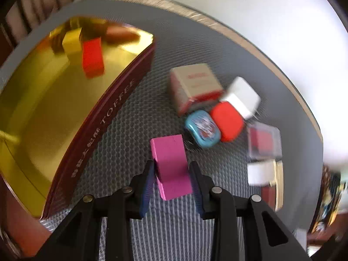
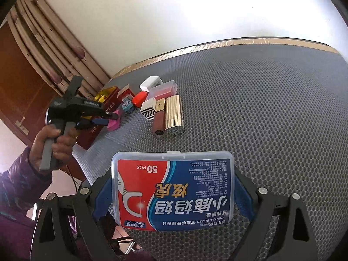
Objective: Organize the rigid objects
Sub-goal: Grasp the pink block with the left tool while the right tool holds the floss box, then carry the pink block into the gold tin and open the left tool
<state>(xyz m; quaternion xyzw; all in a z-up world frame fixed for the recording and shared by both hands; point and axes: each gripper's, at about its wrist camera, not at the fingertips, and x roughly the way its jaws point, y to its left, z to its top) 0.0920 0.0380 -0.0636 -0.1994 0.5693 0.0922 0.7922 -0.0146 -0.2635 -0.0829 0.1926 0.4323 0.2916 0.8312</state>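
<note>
My left gripper (image 1: 171, 171) is shut on a magenta block (image 1: 170, 163), held just above the grey mat beside the gold-lined toffee tin (image 1: 104, 117). A red block (image 1: 93, 57) and a yellow block (image 1: 72, 42) lie inside the tin. My right gripper (image 2: 173, 192) is shut on a clear dental floss box (image 2: 174, 191) with a blue and red label, low over the mat. The right wrist view shows the left gripper (image 2: 113, 119) with the magenta block (image 2: 114, 124) next to the tin (image 2: 109, 105).
A cluster lies on the mat: a red-and-white box (image 1: 195, 87), a white cube (image 1: 243, 96), a red case (image 1: 227, 120), a blue case (image 1: 203, 128), a clear box (image 1: 264, 141). A gold ribbed tube (image 2: 174, 114), brown tube (image 2: 159, 119) and zigzag cube (image 2: 149, 108) lie nearby.
</note>
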